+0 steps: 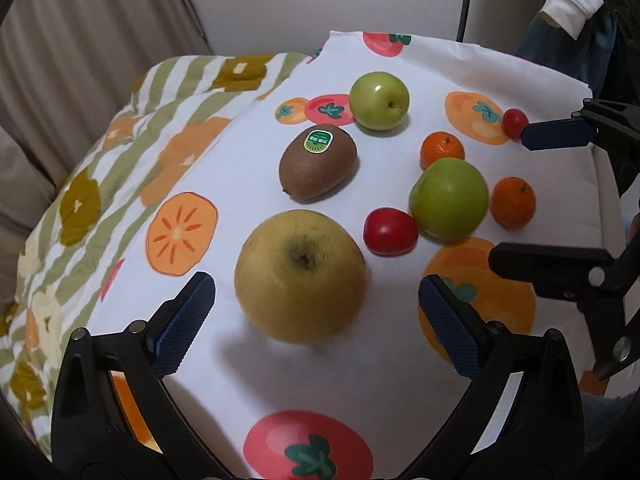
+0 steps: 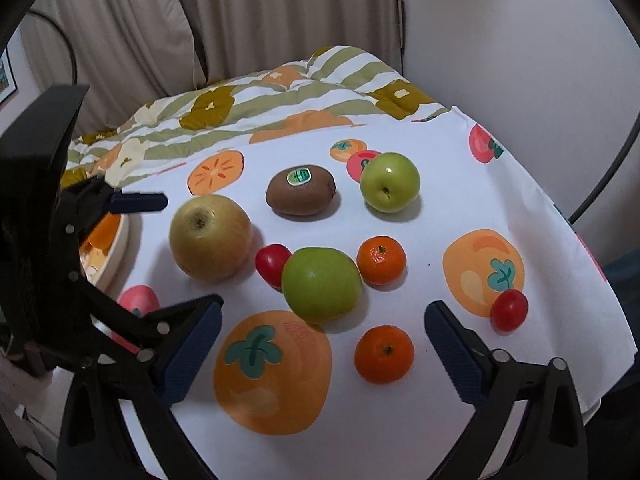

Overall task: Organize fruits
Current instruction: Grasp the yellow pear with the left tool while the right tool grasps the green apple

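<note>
A white fruit-print cloth covers the table. On it, left to right: pear, kiwi, tomato, apple, tangerine. The left gripper gapes around the pear without touching; the right gripper is wide open, empty.

Left gripper: two black moulded arms, each with a slot-shaped recess, joined by round silver rivets. Fingers carry dark blue pads with a fine knurled grid texture. Right gripper: same build, with black linkage, silver rivets and blue textured pads. White ribbed sleeve at the left view's upper right corner.
</note>
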A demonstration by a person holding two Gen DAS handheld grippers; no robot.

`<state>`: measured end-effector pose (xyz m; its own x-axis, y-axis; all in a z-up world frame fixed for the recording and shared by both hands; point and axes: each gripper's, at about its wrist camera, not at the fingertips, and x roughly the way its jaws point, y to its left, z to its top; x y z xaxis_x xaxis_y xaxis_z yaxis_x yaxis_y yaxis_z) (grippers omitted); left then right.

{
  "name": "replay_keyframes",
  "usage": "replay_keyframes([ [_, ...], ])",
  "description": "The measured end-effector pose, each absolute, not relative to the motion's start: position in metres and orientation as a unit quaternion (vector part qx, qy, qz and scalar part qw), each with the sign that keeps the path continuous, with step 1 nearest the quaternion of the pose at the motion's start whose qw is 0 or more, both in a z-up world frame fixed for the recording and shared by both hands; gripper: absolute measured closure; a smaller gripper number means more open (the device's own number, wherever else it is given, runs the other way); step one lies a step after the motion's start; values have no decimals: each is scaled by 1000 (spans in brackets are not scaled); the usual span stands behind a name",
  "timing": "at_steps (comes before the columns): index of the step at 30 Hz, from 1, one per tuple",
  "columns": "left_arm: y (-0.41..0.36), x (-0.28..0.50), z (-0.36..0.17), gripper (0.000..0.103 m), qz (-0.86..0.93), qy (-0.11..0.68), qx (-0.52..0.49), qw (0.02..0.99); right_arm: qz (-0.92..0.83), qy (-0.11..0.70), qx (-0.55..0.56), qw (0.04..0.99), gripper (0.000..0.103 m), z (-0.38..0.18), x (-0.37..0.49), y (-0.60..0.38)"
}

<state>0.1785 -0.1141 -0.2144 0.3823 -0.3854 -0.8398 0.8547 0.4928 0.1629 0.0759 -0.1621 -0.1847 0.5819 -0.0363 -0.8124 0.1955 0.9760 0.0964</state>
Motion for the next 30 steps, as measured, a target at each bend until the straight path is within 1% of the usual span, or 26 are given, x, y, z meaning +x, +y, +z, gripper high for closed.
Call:
replay_keyframes([
  [2, -118, 183, -220, 1, -404, 391, 302, 770, -61, 458, 82, 883, 5, -190, 80, -164],
  [4, -121, 186, -224, 3, -403, 394, 304, 768, -58, 464, 78, 881, 9, -194, 83, -164],
  [6, -122, 187, -226, 3, -403, 395, 306, 767, -52, 470, 75, 878, 16, -199, 86, -166],
  [8, -122, 188, -227, 6, -402, 396, 305, 767, -49, 474, 76, 876, 17, -201, 88, -167],
  [13, -122, 195, -234, 18, -390, 406, 308, 767, -41, 477, 80, 874, 17, -206, 91, -168],
  [15, -122, 197, -235, 21, -388, 408, 306, 768, -39, 478, 81, 874, 17, -207, 92, -167],
  [17, -122, 200, -236, 22, -387, 412, 301, 768, -36, 479, 84, 873, 18, -208, 94, -167],
  [23, -122, 202, -236, 24, -385, 415, 288, 772, -21, 484, 83, 871, 26, -211, 99, -166],
  [28, -121, 200, -236, 24, -387, 412, 291, 772, -13, 484, 87, 870, 28, -214, 104, -168],
  [30, -120, 200, -236, 24, -384, 414, 290, 773, -9, 486, 88, 870, 32, -215, 107, -170],
])
